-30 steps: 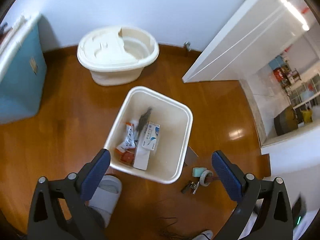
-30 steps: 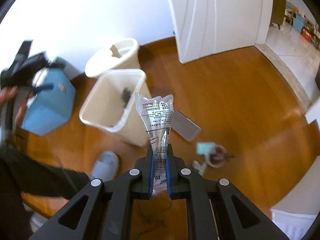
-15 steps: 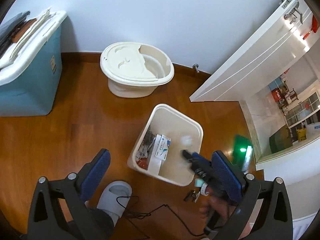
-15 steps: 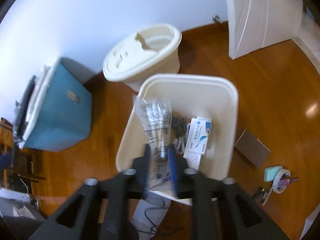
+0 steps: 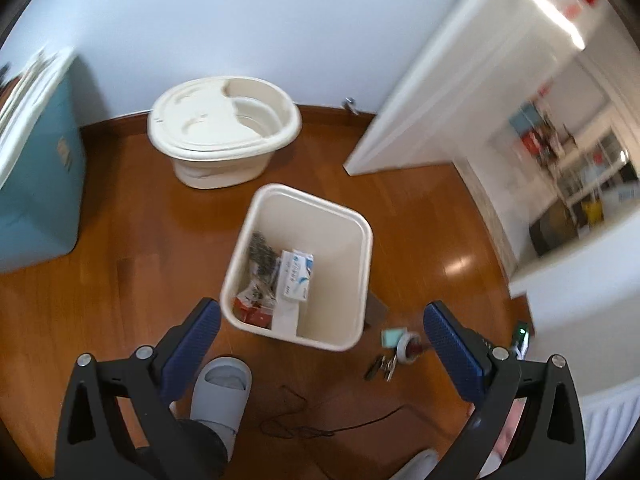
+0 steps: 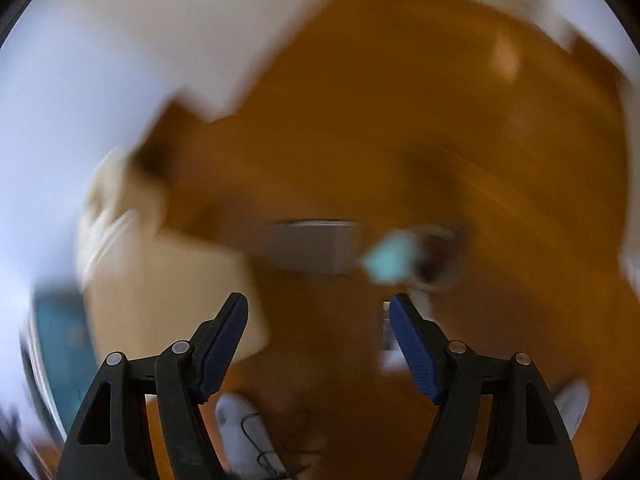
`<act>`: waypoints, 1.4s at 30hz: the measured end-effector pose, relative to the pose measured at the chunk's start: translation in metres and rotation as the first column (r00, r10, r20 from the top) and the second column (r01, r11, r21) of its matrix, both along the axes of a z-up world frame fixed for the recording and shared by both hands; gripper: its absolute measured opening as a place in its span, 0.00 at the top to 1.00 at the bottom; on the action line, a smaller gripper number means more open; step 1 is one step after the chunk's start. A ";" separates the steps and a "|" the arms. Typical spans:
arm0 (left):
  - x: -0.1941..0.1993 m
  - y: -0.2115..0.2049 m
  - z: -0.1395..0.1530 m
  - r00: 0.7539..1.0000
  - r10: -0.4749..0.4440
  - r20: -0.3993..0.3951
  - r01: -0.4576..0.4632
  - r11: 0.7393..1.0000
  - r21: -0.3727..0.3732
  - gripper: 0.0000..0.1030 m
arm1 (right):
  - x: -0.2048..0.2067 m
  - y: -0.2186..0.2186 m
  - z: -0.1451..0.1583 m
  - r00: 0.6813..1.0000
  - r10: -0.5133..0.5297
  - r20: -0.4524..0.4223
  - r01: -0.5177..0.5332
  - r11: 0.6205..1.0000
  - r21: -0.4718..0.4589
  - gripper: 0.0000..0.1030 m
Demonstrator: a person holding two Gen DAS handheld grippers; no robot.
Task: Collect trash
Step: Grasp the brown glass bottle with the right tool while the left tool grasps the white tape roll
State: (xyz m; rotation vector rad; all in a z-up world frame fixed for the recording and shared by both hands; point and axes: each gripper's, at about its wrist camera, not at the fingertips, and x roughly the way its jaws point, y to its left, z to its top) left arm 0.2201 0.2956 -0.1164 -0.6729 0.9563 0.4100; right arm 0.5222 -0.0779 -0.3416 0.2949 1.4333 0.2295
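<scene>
My right gripper (image 6: 318, 344) has just been opening, nothing between its jaws. Next the teal pad (image 5: 393, 336), right of the bin (image 5: 360, 272): light, soft; I would pinch its edges.

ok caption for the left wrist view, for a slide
Open left gripper above a cream bin holding a white box and wrappers, more scraps on the wood floor beside it.

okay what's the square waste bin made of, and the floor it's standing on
The square waste bin looks like cream molded plastic, matte: one-piece walls, rounded corners and a rolled rim. The floor appears to be wood or wood-look laminate with a glossy finish: faint plank lines and bright window reflections; which one cannot be told.
</scene>
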 end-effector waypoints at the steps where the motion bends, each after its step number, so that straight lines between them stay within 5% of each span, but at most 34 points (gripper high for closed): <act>1: 0.005 -0.006 -0.002 1.000 -0.022 -0.011 0.022 1.000 0.000 0.00 | 0.007 -0.027 -0.020 0.997 -0.071 -0.031 0.071 0.997 -0.005 0.27; 5: 0.025 -0.027 -0.016 0.994 -0.089 -0.064 0.088 0.996 -0.025 0.00 | 0.023 -0.085 -0.091 0.964 -0.238 -0.117 0.241 0.970 0.011 0.27; 12: 0.053 -0.060 -0.039 0.973 -0.172 -0.152 0.167 0.985 -0.046 0.00 | 0.042 -0.090 -0.177 0.910 -0.355 -0.214 0.384 0.917 0.109 0.40; 16: 0.060 -0.075 -0.044 0.963 -0.204 -0.176 0.200 0.979 -0.037 0.00 | 0.043 -0.077 -0.203 0.899 -0.350 -0.262 0.397 0.905 0.153 0.41; 26: 0.063 -0.086 -0.045 0.958 -0.207 -0.196 0.210 0.978 -0.006 0.00 | 0.047 -0.070 -0.241 0.873 -0.410 -0.264 0.442 0.894 0.075 0.51; 27: 0.064 -0.087 -0.046 0.957 -0.211 -0.201 0.215 0.977 -0.001 0.00 | 0.049 -0.070 -0.243 0.872 -0.413 -0.261 0.443 0.894 0.063 0.60; 32: 0.073 -0.101 -0.055 0.945 -0.231 -0.231 0.239 0.971 0.009 0.00 | 0.048 -0.070 -0.235 0.893 -0.380 -0.240 0.404 0.913 0.057 0.61; 38: 0.098 -0.145 -0.083 0.911 -0.303 -0.280 0.338 0.938 0.082 0.00 | 0.054 -0.090 -0.167 0.966 -0.219 -0.140 0.232 0.969 0.086 0.61; 42: 0.137 -0.209 -0.126 0.856 -0.414 -0.310 0.458 0.885 0.081 0.00 | 0.060 -0.106 -0.122 0.991 -0.112 -0.078 0.121 0.985 0.127 0.61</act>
